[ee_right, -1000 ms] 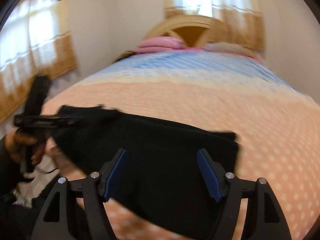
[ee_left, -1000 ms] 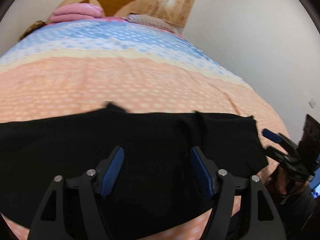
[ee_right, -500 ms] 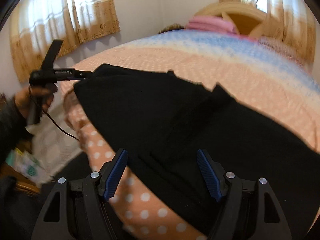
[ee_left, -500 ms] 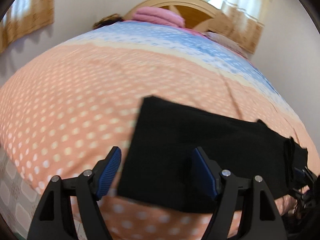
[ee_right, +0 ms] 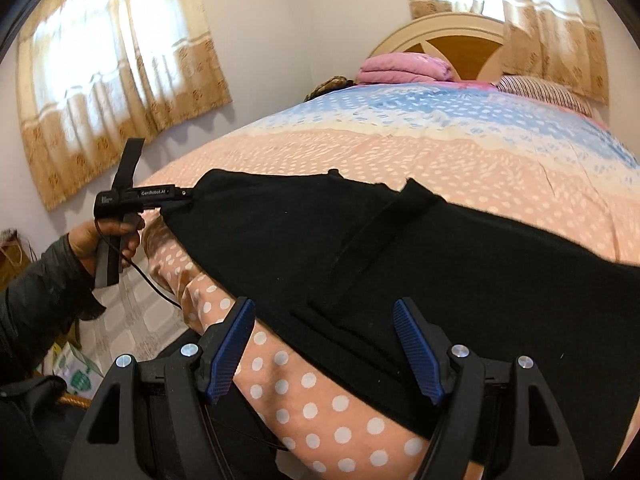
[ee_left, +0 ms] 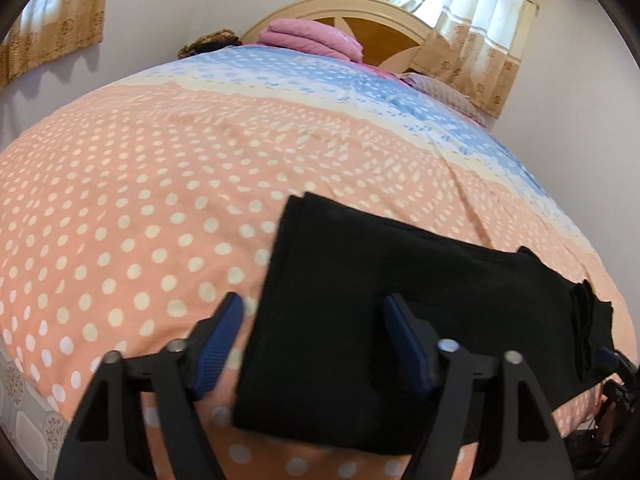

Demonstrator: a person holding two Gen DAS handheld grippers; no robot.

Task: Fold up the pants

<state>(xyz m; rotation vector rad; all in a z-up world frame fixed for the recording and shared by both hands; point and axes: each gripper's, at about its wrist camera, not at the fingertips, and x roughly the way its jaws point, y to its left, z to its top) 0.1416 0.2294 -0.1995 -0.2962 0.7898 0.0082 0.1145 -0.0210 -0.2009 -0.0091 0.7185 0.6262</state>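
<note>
Black pants [ee_left: 400, 320] lie flat across the near edge of the bed, also seen in the right wrist view [ee_right: 400, 264]. My left gripper [ee_left: 316, 344] is open, its jaws straddling the left end of the pants just above the cloth. My right gripper [ee_right: 324, 344] is open over the near edge of the pants at the other end. The left gripper also shows from the side in the right wrist view [ee_right: 188, 196], at the far end of the pants. The right gripper's tip shows in the left wrist view [ee_left: 612, 360] at the far right.
The bed [ee_left: 160, 200] has a peach dotted cover with a blue band further back. Folded pink bedding [ee_left: 312, 38] and a pillow [ee_right: 540, 90] lie by the wooden headboard [ee_right: 444, 38]. Curtained windows [ee_right: 116, 80] and tiled floor [ee_left: 24, 412] flank the bed.
The left gripper has swung from the middle of the pants to their left end. The right gripper has turned to look along the pants. Both stayed open.
</note>
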